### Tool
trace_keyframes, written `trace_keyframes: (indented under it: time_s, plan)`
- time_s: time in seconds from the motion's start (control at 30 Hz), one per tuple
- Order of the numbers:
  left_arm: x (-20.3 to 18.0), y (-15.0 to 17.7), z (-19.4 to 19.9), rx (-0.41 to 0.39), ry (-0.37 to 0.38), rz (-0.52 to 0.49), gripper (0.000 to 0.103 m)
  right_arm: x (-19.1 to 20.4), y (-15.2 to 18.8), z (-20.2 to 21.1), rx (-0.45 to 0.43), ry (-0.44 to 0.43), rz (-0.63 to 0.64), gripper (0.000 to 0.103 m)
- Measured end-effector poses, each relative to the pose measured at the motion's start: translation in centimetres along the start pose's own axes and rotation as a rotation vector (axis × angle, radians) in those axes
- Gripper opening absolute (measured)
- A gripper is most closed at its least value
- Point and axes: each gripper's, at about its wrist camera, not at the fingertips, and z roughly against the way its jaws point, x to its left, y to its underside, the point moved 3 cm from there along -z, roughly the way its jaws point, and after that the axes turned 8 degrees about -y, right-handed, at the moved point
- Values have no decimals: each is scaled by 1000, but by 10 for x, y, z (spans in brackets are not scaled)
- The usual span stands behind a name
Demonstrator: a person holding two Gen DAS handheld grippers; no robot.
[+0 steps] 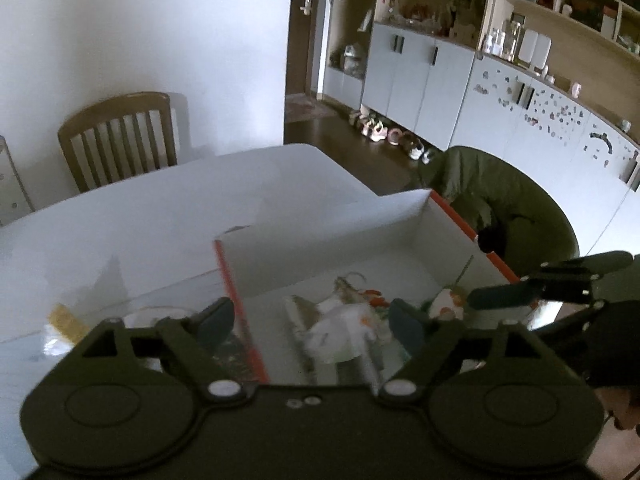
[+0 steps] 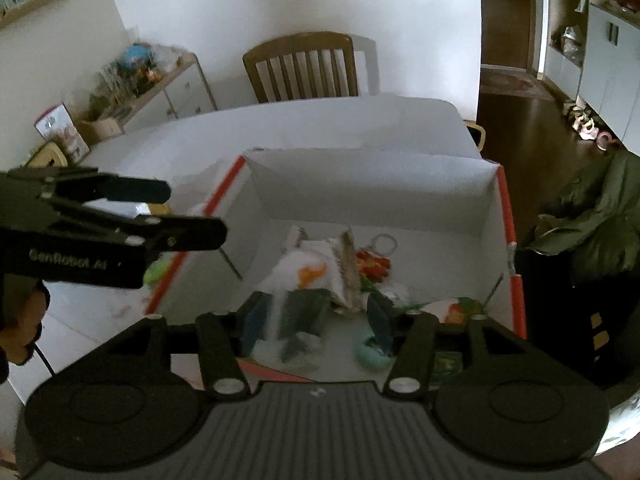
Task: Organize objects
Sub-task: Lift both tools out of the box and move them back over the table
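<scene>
white table (image 2: 360,128) bears an open box (image 2: 372,184) collecting clutter; left gripper (image 1: 308,320) and right gripper (image 2: 316,312), both spread and empty, hover at its 6 o'clock rim, likely for dropping items.

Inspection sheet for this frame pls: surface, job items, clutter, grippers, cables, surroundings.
Surface: white table, glossy.
Job's things: open white box with orange edges holding a jumble of small items; too blurred to name.
Clutter: yellow object and green item on the table beside the box.
Grippers: left gripper open; right gripper open, above the box contents.
Cables: thin black cable below the left hand.
Surroundings: wooden chair, cabinets, green jacket.
</scene>
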Motion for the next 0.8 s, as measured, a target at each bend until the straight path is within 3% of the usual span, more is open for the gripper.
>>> trace_keyframes:
  time_s: [0.43,0.53,0.8]
  plan:
    - [81,14,47,-89,-40,12,103,81,-10,-7,-97,-8,31,69]
    - [101,21,51,-94,-44,22,103,100,-11,-13,-110,-23,37,82]
    - [156,37,44,-54,-23,83,103,143,-11,-37,-112,-48,15,85]
